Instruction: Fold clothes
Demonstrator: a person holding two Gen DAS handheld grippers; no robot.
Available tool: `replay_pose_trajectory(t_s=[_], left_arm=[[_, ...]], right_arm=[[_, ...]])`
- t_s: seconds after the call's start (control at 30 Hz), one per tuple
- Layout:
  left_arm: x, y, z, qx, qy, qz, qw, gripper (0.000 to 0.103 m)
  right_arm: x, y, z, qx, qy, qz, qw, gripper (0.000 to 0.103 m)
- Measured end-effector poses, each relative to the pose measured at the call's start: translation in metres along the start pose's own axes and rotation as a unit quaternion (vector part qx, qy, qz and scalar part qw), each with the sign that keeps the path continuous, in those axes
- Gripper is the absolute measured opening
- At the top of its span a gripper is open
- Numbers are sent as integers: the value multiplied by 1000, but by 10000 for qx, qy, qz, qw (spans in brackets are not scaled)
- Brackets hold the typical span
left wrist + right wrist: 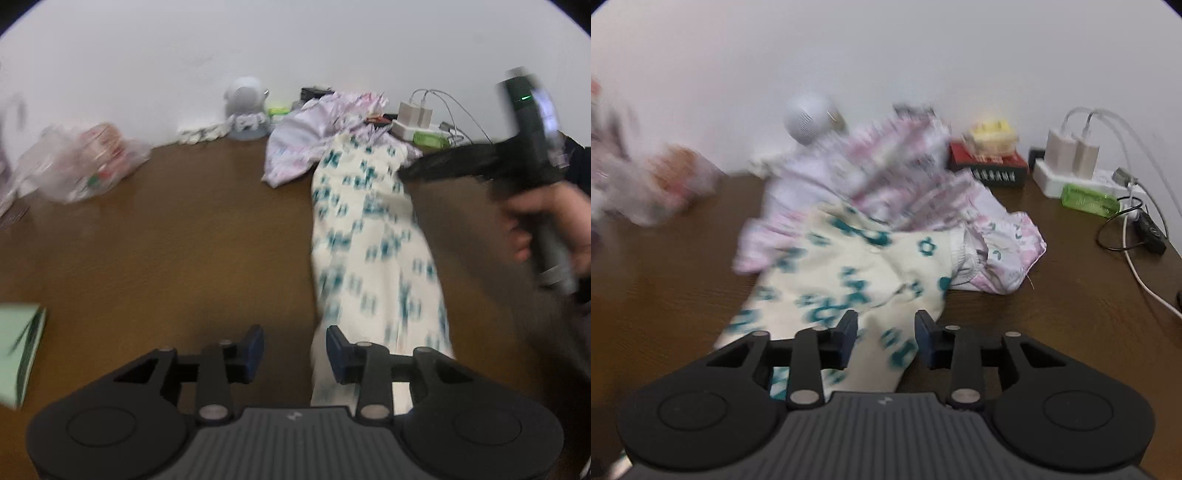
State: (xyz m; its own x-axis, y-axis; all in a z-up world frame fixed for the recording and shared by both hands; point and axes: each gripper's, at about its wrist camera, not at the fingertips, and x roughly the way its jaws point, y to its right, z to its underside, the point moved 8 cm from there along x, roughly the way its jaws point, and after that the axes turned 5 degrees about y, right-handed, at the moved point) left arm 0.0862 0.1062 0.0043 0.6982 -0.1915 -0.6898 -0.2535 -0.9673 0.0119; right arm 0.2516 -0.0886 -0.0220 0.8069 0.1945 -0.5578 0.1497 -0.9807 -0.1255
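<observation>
Left wrist view: the cream garment is seen stretched long across the table, unfolded; the left gripper stands part open and empty at its near end.

Right wrist view: the right gripper (part open, nothing pinched) hovers over the garment's crumpled end, a pink garment behind awaiting folding.

A brown wood-grain table runs up to a white wall. On it lies a cream garment with teal print, stretched lengthways, its far end touching a crumpled pink and white garment. A clear plastic bag sits at the far left and a green box at the near left edge. Along the wall stand a small white fan, a white power strip with chargers, a green bottle lying beside it, and a red and black box
</observation>
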Motion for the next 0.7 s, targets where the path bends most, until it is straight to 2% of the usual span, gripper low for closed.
replay_pose_trajectory(t_s=[0.13, 0.23, 0.33, 0.4, 0.53, 0.6, 0.7], left_arm=[[-16, -6, 49, -480, -90, -162, 9987, 37], [-32, 0, 67, -756, 121, -95, 9970, 32], [-40, 9, 78, -907, 241, -166, 9954, 28], [-44, 18, 82, -967, 276, -217, 9947, 19], [-56, 44, 95, -1333, 374, -40, 9904, 17], [-60, 69, 101, -1417, 385, 178, 9890, 17], [-63, 112, 110, -1348, 335, 605, 9884, 17]], right_arm=[[-73, -34, 39, -338, -1, -808, 9962, 47], [-112, -72, 86, -921, -228, -1590, 9827, 47], [-128, -104, 125, -1227, -479, -2054, 9698, 44], [-127, -111, 139, -1365, -531, -2035, 9681, 41], [-132, -98, 145, -1523, -548, -1825, 9698, 39], [-136, -80, 145, -1675, -556, -1596, 9713, 40], [-150, -41, 149, -1562, -588, -1424, 9756, 43]])
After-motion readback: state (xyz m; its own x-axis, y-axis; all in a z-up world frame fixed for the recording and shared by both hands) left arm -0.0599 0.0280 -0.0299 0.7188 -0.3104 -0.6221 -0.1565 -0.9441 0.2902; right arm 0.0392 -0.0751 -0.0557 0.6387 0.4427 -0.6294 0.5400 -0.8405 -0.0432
